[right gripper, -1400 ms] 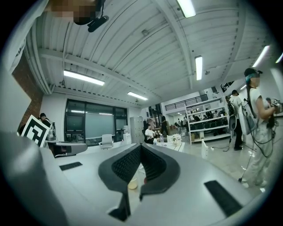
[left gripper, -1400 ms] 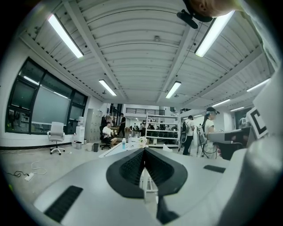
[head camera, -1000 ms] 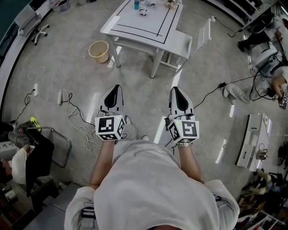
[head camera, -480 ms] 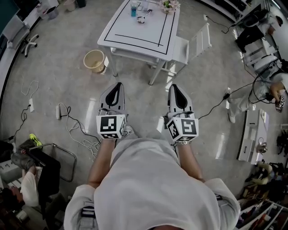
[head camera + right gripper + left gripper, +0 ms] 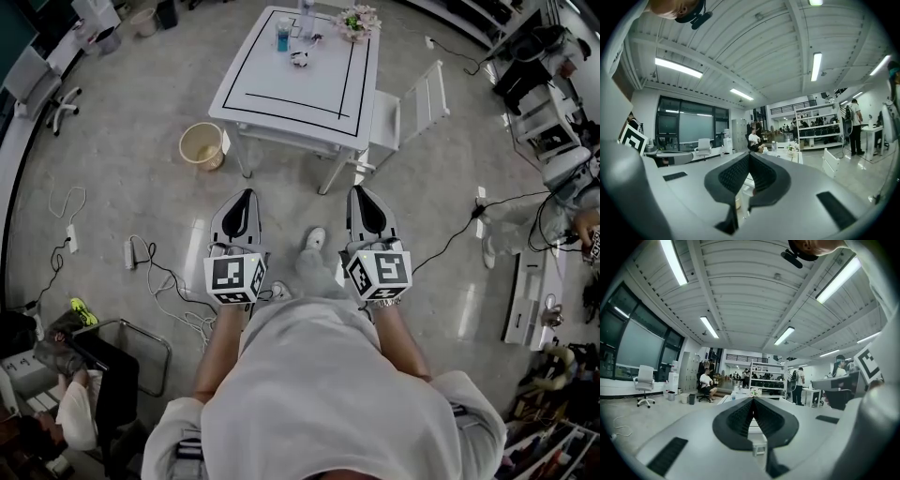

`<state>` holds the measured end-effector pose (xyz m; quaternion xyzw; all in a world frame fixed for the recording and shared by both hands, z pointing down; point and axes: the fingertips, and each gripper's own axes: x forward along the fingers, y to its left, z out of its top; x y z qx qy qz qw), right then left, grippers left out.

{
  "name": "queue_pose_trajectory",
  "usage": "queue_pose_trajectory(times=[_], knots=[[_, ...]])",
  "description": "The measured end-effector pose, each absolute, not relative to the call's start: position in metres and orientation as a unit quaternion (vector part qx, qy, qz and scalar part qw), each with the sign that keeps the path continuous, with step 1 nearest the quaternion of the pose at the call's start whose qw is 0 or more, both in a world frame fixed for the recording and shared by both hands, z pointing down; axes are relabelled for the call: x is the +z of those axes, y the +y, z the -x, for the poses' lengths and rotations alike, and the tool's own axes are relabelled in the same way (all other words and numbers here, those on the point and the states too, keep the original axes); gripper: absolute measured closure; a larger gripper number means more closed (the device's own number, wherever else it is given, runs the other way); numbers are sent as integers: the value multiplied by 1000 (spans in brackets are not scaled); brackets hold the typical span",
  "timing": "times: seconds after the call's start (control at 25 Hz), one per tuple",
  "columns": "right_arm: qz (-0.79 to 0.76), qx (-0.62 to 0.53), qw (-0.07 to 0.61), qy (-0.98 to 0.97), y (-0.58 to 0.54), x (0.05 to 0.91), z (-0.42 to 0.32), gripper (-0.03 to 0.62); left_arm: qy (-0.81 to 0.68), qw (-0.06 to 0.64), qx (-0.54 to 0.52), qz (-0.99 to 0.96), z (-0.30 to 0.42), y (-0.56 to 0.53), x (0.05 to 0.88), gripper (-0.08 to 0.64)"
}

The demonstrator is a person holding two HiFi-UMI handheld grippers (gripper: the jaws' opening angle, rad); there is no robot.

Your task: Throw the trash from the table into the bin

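As the person walks forward, the head view shows the white surface (image 5: 281,82) sitting lower in the frame than a second ago and showing more of its top, so the gap to it is closing. The left claw (image 5: 246,193) and right claw (image 5: 360,190) point level, side by side over the floor, well short of it. A small crumpled piece of trash (image 5: 299,58) lies on the far part of the top near a bottle (image 5: 283,37) and flowers (image 5: 358,21). The beige bin (image 5: 201,145) stands on the floor just beside the surface's left leg.

From the left gripper view, the jaws are pressed together with nothing between them.

From the right gripper view, the jaws meet likewise, empty.

This looks like the approach only, with nothing picked up yet.
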<state>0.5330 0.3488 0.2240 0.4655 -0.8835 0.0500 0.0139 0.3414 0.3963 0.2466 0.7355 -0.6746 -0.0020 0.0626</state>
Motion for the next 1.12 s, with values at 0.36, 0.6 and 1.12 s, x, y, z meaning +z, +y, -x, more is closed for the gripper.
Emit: queue_pose_trajectory(times=[0.36,0.6,1.12], knots=[[-463,69,-2,-884,242,241,-525,591,-681,73,18,-729,-332,300,260,554],[-456,71,-10,-887,160,234,-538,591,-688,63,13,-723,-341,219,246,554],[-449,62,-12,-891,68,227,-576,591,-692,56,10,-720,-379,118,236,554]])
